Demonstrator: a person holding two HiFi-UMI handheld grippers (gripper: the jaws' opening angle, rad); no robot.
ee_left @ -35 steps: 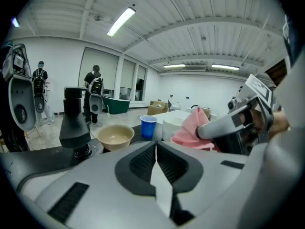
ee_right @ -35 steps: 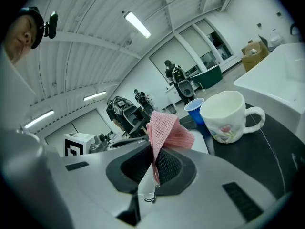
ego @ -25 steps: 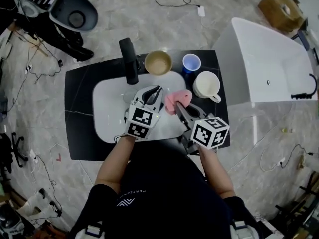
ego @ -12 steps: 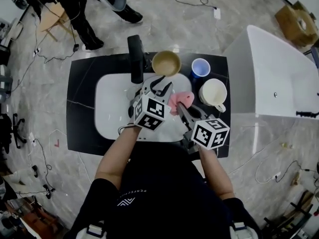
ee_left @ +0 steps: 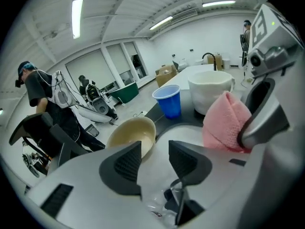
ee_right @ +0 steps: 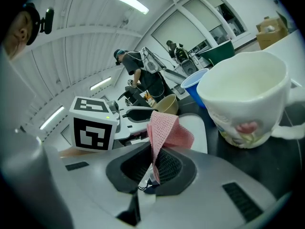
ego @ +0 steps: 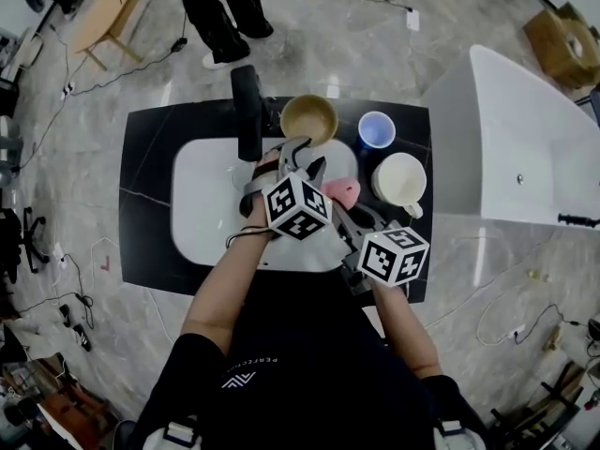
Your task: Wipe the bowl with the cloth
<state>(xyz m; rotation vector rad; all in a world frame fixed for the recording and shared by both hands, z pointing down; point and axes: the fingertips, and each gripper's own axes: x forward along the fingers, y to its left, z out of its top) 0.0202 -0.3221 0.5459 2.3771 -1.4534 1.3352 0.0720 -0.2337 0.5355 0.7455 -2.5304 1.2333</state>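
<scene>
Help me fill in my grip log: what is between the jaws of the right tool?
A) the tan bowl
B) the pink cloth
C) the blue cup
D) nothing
B: in the right gripper view the right tool has its jaws closed on the pink cloth, which stands up from between them.

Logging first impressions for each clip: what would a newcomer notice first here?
The pink cloth, pinched in the right gripper, stands out mid-frame above the white basin. Behind it a tan bowl sits on the black counter, and the left gripper, its jaws just opened, nothing between them, points toward that bowl.
</scene>
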